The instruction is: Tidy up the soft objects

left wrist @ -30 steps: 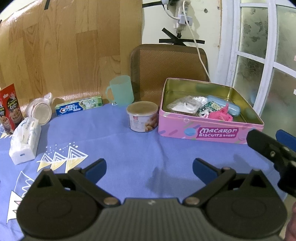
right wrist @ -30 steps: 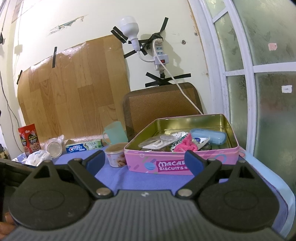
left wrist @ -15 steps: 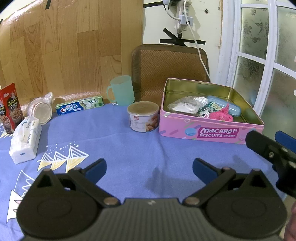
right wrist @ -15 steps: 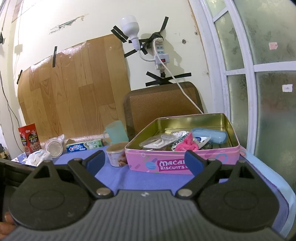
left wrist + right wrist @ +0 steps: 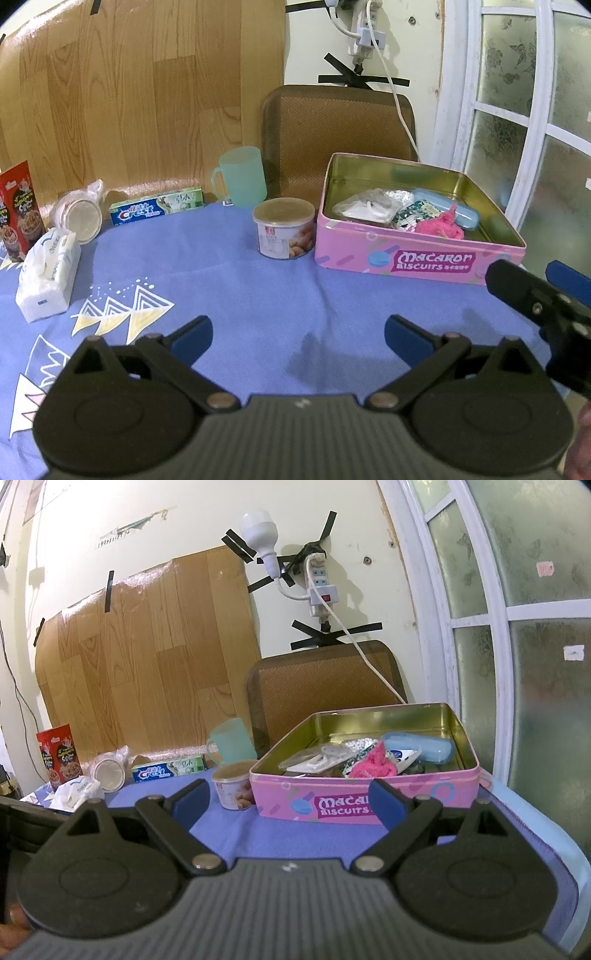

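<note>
Blue pads on both tools are standing wide apart w/ nothing between them. We're holding the left gripper (image 5: 298,332) low over bare blue tablecloth (image 5: 236,280), and the right gripper (image 5: 290,797) is hovering just in front of the pink tin (image 5: 306,775), also gaping and empty. In the left view the right tool is poking in at the far right edge, near the tin's front corner.

Soft stuff is mostly sitting in the tin already: a pink fuzzy thing (image 5: 439,225), a clear bag (image 5: 365,205), a patterned packet beside it, plus a blue case (image 5: 454,210) at the back. The tissue pack (image 5: 50,275) is lying well apart on the left side of the cloth, near the red box (image 5: 18,210) and the wrapped cup. A can (image 5: 284,227) is standing just beside the tin's left wall; toothpaste box and green mug are behind it.

We're judging the tissue pack is the likely next pick, prob. for the left tool. To do it well we're thinking: come in across its short width, pinch mid-body so it's not sagging, squeeze gently, lift clear of the can before crossing to the tin.
</note>
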